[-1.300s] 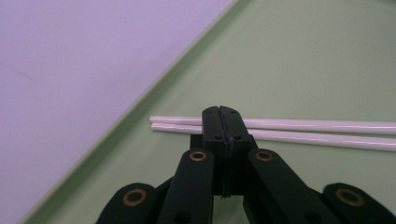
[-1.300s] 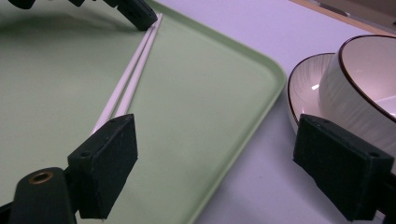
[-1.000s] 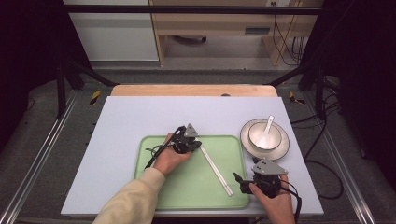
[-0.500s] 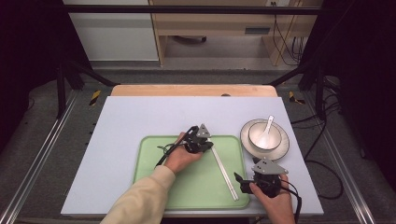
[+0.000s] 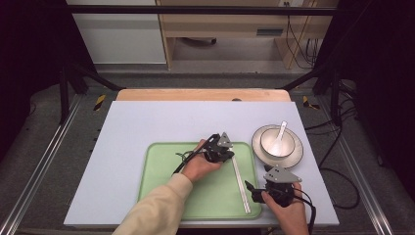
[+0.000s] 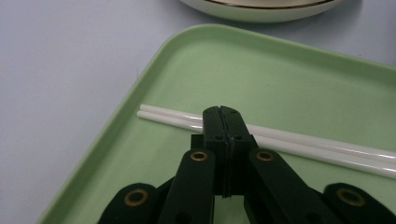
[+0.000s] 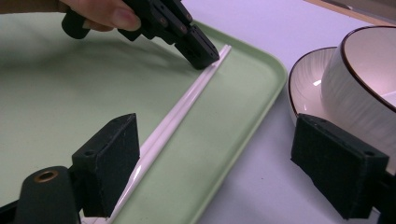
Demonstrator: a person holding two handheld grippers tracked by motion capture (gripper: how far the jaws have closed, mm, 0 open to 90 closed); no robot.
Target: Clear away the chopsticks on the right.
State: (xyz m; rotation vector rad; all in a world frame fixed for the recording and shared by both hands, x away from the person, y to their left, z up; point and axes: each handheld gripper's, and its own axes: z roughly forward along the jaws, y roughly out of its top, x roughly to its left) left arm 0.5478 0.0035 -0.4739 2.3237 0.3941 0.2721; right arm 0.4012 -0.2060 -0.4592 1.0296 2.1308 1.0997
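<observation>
Nudging unmarked white chopsticks (image 6: 299, 142), fingers (image 6: 223, 122) closed

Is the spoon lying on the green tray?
No, the spoon rests in the bowl beside the tray; the chopsticks lie on it.

No text, label, brand, number or sign can be read anywhere.

A grey carpeted floor (image 5: 54, 147) surrounds the table, with a wooden desk (image 5: 230, 29) beyond.
</observation>
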